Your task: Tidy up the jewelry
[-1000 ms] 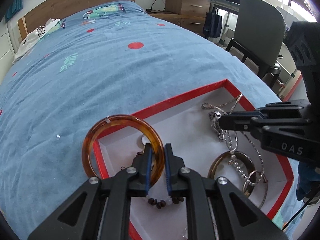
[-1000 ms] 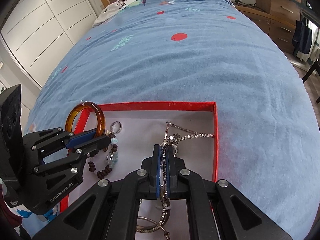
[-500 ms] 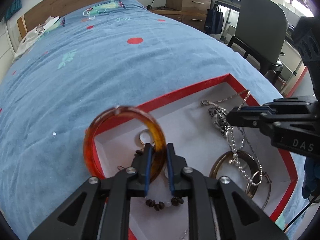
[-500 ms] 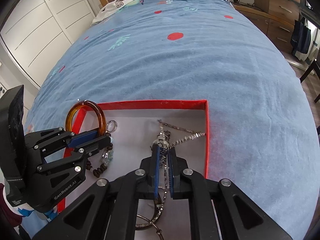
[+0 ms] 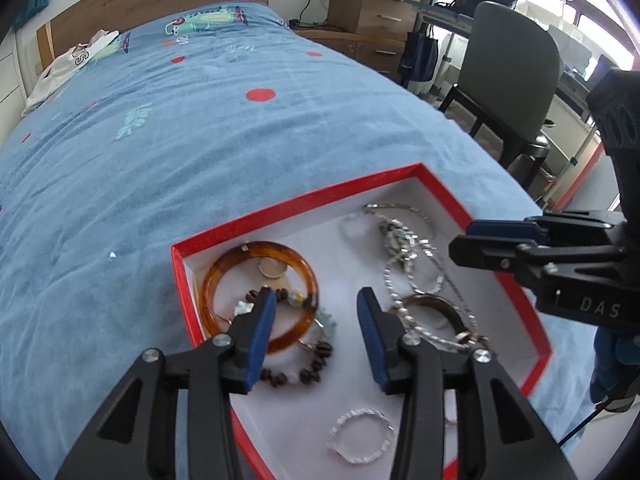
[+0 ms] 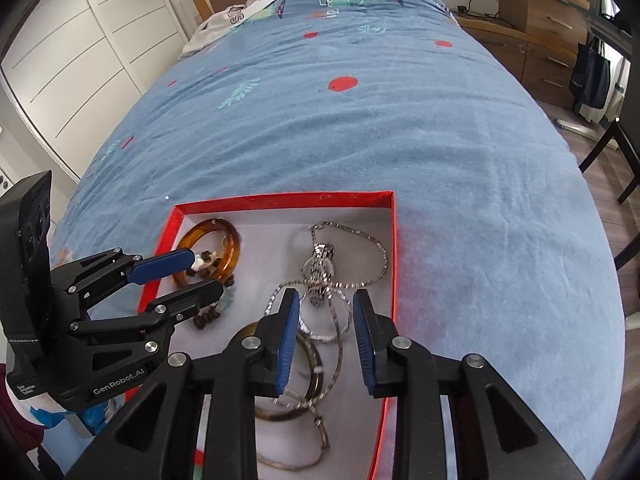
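A red-rimmed box [image 5: 444, 194] with a white floor lies on the blue bedspread [image 5: 180, 128] near the bed's foot and holds all the jewelry. The left gripper [image 5: 316, 320] hangs over the box's left half with its jaws spread wide and nothing between them. The amber bangle [image 5: 256, 292] lies flat on the box floor in the far-left corner, just ahead of and partly under the left jaw. A small silver ring [image 5: 273, 270] sits inside the bangle's loop, and a dark bead bracelet [image 5: 296, 360] crosses beneath it.

The right gripper [image 6: 325, 328] is over the box's right half, its jaws moderately open and gripping nothing. The silver chain necklace [image 6: 322, 270] with its pendant lies loose on the floor just ahead of the jaw gap, some strands running back between the jaws. A dark bangle [image 6: 308, 364] lies below the right gripper's left jaw, with chain draped across it.

Only the left wrist view shows a small sparkling silver hoop [image 5: 362, 436] near the box's front edge, a grey chair [image 5: 508, 76] and wooden drawers [image 5: 372, 12]. The right wrist view alone shows the white wardrobe doors [image 6: 80, 64], and the left gripper [image 6: 196, 276] from the side, its jaws apart above the amber bangle [image 6: 210, 250].
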